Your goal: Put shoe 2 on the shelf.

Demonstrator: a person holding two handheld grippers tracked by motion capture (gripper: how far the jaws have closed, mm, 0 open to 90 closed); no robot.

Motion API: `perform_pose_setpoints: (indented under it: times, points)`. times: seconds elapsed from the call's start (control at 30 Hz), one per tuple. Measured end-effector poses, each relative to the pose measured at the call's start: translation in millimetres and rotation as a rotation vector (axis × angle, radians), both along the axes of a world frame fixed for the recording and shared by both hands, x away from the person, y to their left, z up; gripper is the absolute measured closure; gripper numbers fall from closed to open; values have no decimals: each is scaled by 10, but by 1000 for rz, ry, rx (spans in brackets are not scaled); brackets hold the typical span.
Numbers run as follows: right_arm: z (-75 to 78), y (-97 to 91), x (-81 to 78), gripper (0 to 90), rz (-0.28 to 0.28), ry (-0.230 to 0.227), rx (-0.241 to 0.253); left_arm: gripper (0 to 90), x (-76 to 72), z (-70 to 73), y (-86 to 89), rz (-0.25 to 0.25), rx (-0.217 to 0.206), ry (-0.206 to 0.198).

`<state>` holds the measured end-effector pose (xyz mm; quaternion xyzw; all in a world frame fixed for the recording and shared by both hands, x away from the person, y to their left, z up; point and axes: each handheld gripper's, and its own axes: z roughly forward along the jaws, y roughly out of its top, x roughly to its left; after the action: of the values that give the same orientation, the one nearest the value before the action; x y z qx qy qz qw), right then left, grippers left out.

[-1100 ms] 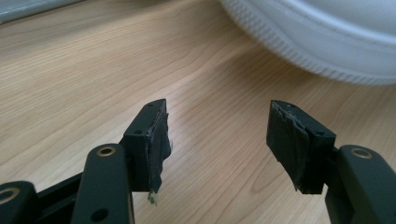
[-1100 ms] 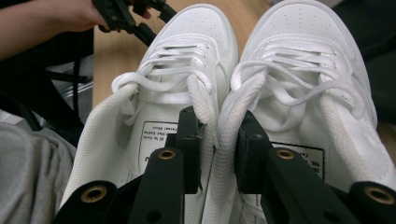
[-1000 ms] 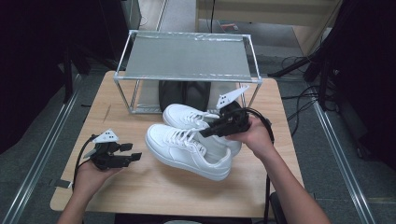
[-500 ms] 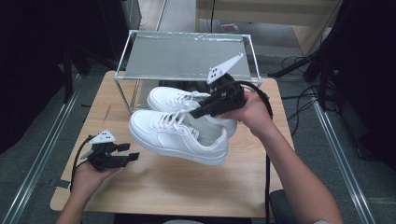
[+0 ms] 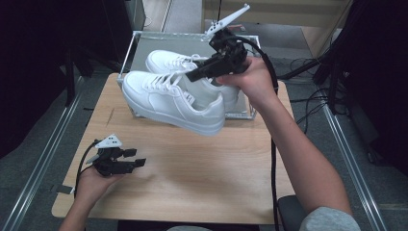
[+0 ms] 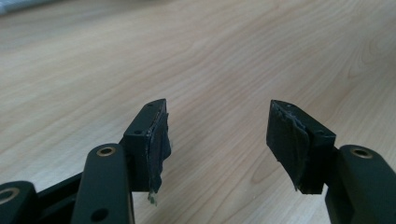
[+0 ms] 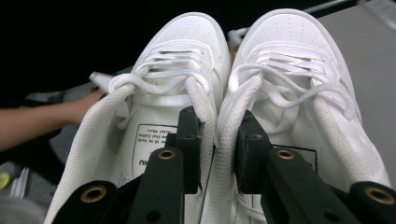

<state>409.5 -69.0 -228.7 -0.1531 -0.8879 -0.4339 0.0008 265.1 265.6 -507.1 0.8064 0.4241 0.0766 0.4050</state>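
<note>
Above the worktop (image 5: 192, 178) our right tongs (image 7: 217, 140) pinch both white sneakers (image 5: 173, 101) by their inner collars; we keep them level, left tongs (image 6: 217, 135) spread idle

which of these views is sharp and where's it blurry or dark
High view: evenly lit wooden table, surroundings fall to near black, and the right claw with the white sneakers looks slightly soft. Left claw view: the left claw is crisp, the wood grain beyond goes soft. Right claw view: laces and collars sharp, the label print inside the shoe reads blurred, top left corner black.
</note>
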Motion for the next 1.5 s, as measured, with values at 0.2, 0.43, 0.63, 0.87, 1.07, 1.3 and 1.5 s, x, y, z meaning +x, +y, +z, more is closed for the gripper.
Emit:
perform_pose_setpoints:
  times: [0.2,0.43,0.63,0.87,1.07,1.3,1.5]
  points:
    - [107,120,235,763,-157,-4,-4,391,-10,2,-45,-21,-10,-12]
    - [134,268,536,763,-322,-2,-43,390,-13,5,-68,-30,-16,-14]
    - [92,386,792,763,-473,25,-59,390,-13,20,-61,-35,-19,-29]
    - [12,534,1081,762,-657,43,-62,391,-5,27,-63,-39,-21,-34]
    - [-20,686,1256,762,-811,45,-37,391,5,30,-64,-49,-27,-32]
    - [-80,851,1415,760,-924,67,-16,391,12,31,-73,-59,-39,-31]
    - [-225,948,1507,758,-979,103,-11,391,28,31,-49,-55,-48,-38]
